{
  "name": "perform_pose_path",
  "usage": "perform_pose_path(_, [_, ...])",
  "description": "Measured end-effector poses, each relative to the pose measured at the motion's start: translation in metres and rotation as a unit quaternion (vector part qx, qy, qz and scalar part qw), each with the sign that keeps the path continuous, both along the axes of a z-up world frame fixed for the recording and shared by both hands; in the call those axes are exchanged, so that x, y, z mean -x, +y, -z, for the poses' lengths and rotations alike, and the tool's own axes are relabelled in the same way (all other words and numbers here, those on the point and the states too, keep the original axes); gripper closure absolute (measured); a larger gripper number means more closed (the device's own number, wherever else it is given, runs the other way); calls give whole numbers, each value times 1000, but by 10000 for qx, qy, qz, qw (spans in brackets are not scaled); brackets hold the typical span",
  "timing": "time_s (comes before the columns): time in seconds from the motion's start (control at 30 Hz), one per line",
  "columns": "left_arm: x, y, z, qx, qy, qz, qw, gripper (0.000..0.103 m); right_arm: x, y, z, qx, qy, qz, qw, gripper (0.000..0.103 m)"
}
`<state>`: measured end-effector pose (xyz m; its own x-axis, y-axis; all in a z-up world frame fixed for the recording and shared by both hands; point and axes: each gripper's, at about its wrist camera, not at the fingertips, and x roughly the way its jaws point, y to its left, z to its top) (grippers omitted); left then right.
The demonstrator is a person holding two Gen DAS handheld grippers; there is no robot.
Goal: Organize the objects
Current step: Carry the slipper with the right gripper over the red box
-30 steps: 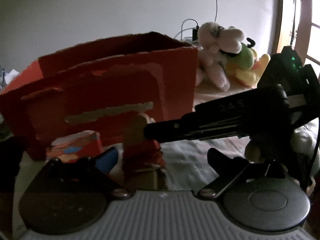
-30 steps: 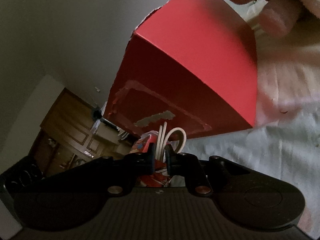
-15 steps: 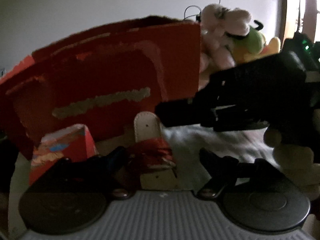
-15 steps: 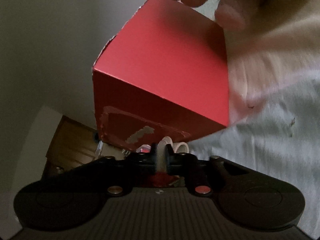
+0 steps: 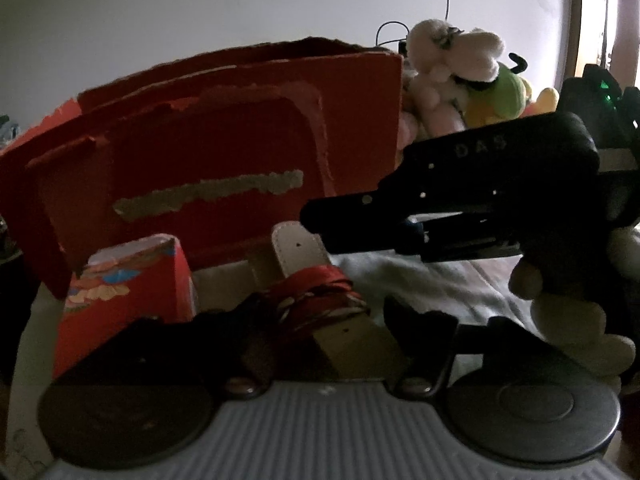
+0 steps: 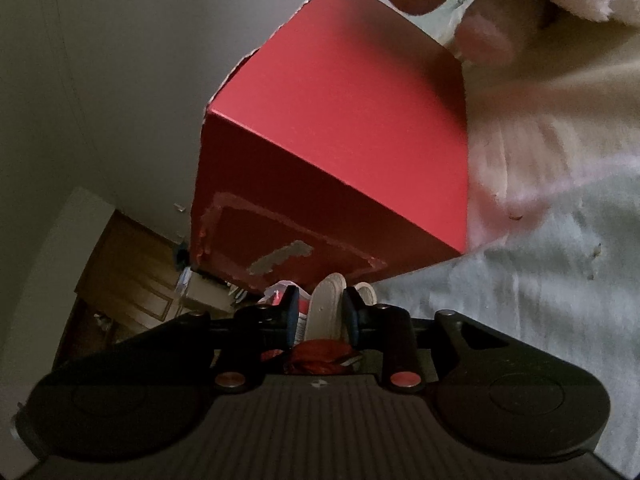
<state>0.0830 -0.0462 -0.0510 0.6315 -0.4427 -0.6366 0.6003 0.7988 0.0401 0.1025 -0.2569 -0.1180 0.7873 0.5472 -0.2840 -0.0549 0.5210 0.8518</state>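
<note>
A rolled white belt (image 5: 298, 246) bound with a red band (image 5: 320, 292) lies between my left gripper's (image 5: 328, 320) fingers, which press on its sides. My right gripper (image 5: 316, 216) reaches in from the right, its tip at the belt's free end. In the right wrist view that belt end (image 6: 326, 308) stands broadside between the right gripper's (image 6: 320, 312) parted fingers. Just behind stands a big red cardboard box (image 5: 200, 140), open on top, its front face torn (image 6: 340, 140).
A small red printed carton (image 5: 124, 292) stands left of the belt, in front of the box. Plush toys (image 5: 452, 60) are piled right of the box; a pink one (image 6: 520, 60) touches it. Pale cloth (image 6: 540, 280) covers the surface. A wooden cabinet (image 6: 132, 280) lies beyond.
My right gripper's fingers have parted around the belt end, which now shows its broad face. My left gripper's fingers have come in against the banded roll. Both views moved closer to the box.
</note>
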Motion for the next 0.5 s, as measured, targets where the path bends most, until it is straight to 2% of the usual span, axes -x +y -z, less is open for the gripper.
perform_pose_path(0.1, [-1,0,-1,34,32,-2,10000,38,15,5,-20,834,88,102,9964,76])
perform_pose_path(0.17, [-2,-1,0,67,40,0,10000,38,24,9,-24,1131,128,81,9935,75])
perform_pose_path(0.27, [-2,-1,0,105,24,19,9999,38,29,9,-22,953,159,-62,9953,75])
perform_pose_path(0.33, [-2,-2,1,88,-1,51,9999,33,26,12,-21,861,169,-141,9960,74])
perform_pose_path(0.47, [2,-9,6,-99,-186,9,9998,33,25,21,-24,1111,117,-149,9936,60])
perform_pose_path(0.5, [2,-9,6,-92,-201,2,9998,33,25,23,-24,1149,96,-141,9932,59])
